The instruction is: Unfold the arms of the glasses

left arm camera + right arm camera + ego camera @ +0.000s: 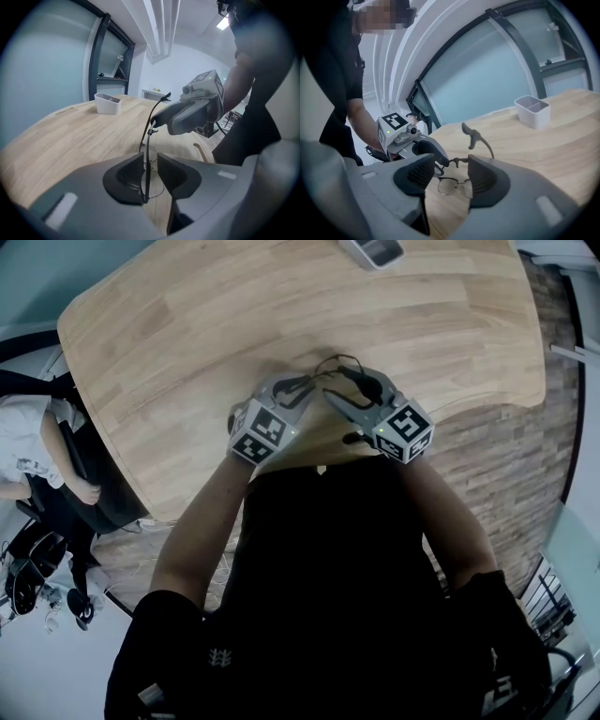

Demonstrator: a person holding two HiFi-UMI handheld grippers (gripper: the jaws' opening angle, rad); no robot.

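Observation:
The thin black-framed glasses (330, 369) are between my two grippers near the wooden table's (187, 324) front edge. My left gripper (305, 385) is open: in the left gripper view one slim arm of the glasses (146, 171) stands upright in the gap between the pads, with room beside it. My right gripper (361, 385) is open wide, and in the right gripper view the lenses (451, 185) show low between its jaws, close to the table top. The other arm, with a thick black tip (471, 133), sticks up and curves back.
A white open tray (108, 103) stands at the far side of the table, also seen as the tray (533, 111) in the right gripper view. A seated person (28, 446) and chairs are off the table's left edge. Glass partitions rise behind.

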